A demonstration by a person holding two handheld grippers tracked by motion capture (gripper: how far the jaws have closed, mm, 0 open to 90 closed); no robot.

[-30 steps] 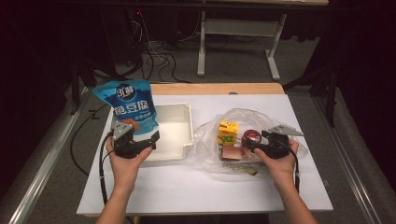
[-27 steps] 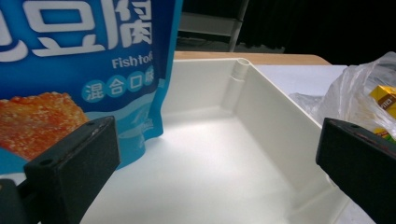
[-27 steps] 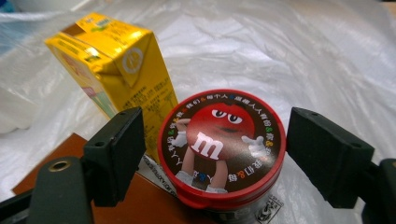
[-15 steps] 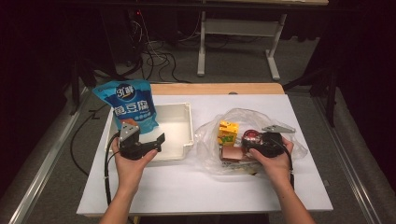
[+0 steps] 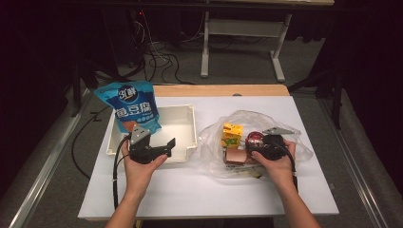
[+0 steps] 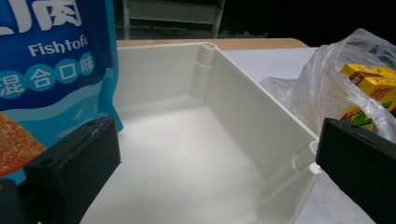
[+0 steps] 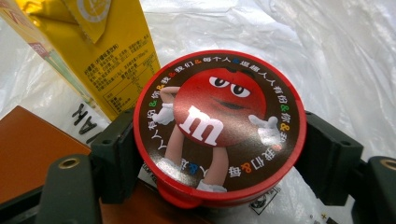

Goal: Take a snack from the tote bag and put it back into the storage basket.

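Right gripper (image 7: 219, 154) jaws closing on round red-lidded candy tub (image 7: 219, 126), inside clear plastic bag (image 5: 285, 128). Left gripper (image 6: 210, 177) agape over white bin (image 6: 261, 116). Fish tofu pouch (image 5: 130, 107) binned; tub, yellow drink carton (image 5: 231, 135) still to go.

blue bag (image 6: 51, 70) cut off by the top and left edges in the left gripper view, print only partly readable. tray (image 5: 187, 126) near left part hidden behind the left gripper (image 5: 164, 145) in the high view. candy tub (image 7: 219, 126) sides hidden under its lid in the right gripper view; whether the pads press it can't be told. yellow carton (image 7: 93, 46) cut off at top. brown box (image 7: 32, 149) cut off at left. small print on the plastic bag (image 5: 285, 130) too small to read.
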